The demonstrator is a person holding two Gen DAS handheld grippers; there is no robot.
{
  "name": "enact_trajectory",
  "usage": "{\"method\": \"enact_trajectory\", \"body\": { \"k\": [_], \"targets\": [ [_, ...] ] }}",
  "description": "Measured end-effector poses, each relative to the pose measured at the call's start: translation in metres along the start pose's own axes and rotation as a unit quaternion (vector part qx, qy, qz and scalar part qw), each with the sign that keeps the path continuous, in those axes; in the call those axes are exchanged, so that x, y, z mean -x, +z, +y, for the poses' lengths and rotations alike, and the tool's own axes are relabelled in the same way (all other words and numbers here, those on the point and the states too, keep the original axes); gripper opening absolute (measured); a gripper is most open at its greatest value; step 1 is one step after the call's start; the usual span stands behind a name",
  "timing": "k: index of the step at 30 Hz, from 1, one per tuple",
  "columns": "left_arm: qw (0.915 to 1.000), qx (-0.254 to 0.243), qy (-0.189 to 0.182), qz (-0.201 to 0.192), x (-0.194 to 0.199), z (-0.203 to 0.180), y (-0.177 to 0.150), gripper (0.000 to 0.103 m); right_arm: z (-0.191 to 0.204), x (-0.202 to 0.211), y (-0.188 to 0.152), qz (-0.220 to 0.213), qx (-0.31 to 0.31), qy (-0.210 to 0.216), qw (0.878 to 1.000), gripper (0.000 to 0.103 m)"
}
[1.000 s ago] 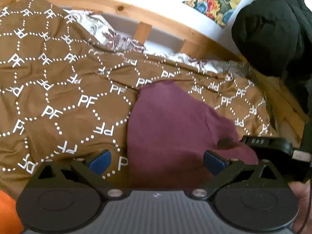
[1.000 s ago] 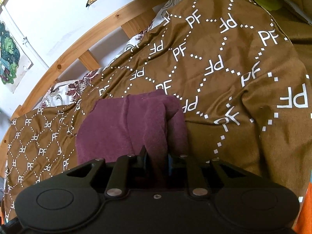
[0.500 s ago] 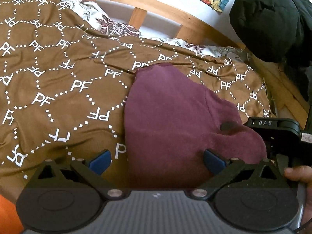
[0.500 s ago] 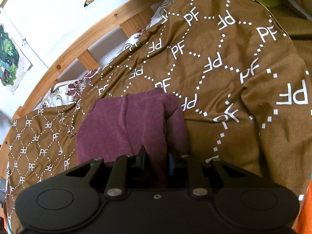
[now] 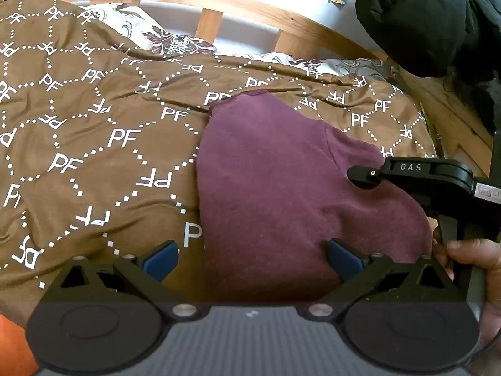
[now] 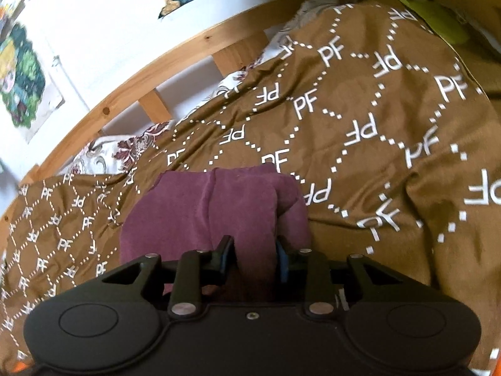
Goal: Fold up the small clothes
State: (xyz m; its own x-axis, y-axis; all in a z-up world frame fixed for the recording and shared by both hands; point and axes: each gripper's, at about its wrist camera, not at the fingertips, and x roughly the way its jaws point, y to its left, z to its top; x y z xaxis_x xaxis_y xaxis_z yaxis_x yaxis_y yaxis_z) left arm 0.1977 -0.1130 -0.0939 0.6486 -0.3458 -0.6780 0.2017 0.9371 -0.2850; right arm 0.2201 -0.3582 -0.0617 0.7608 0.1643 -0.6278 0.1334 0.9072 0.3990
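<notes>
Maroon garment [image 5: 281, 188] lies on the brown bedspread [image 5: 94, 156], near the middle of the bed. Right gripper [image 6: 253, 258] is clamped on a bunched fold at the garment's near edge. Left gripper [image 5: 250, 258] has its jaws wide apart over the garment's left edge, gripping nothing. Risks, as a guess: the thick bunch could slip from the right pads if pulled, or the bedspread could get pinched with it, dragging the cover and skewing the fold.
</notes>
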Motion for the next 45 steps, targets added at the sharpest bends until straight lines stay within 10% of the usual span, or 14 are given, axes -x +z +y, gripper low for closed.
{"method": "enact_trajectory", "body": {
  "k": [21, 37, 45],
  "targets": [
    [0.9996, -0.024, -0.01, 0.005, -0.005, -0.004, -0.003, 0.102, -0.005, 0.016, -0.004, -0.004, -0.002, -0.037, 0.999, 0.02],
    [0.9981, 0.034, -0.038, 0.034, -0.01, 0.014, 0.0, 0.102, -0.005, 0.06, -0.007, -0.005, -0.011, 0.001, 1.0, 0.093],
    [0.9867, 0.122, -0.077, 0.074, -0.019, 0.044, 0.002, 0.103, -0.011, 0.062, -0.029, 0.099, -0.05, -0.003, 0.994, 0.102]
  ]
}}
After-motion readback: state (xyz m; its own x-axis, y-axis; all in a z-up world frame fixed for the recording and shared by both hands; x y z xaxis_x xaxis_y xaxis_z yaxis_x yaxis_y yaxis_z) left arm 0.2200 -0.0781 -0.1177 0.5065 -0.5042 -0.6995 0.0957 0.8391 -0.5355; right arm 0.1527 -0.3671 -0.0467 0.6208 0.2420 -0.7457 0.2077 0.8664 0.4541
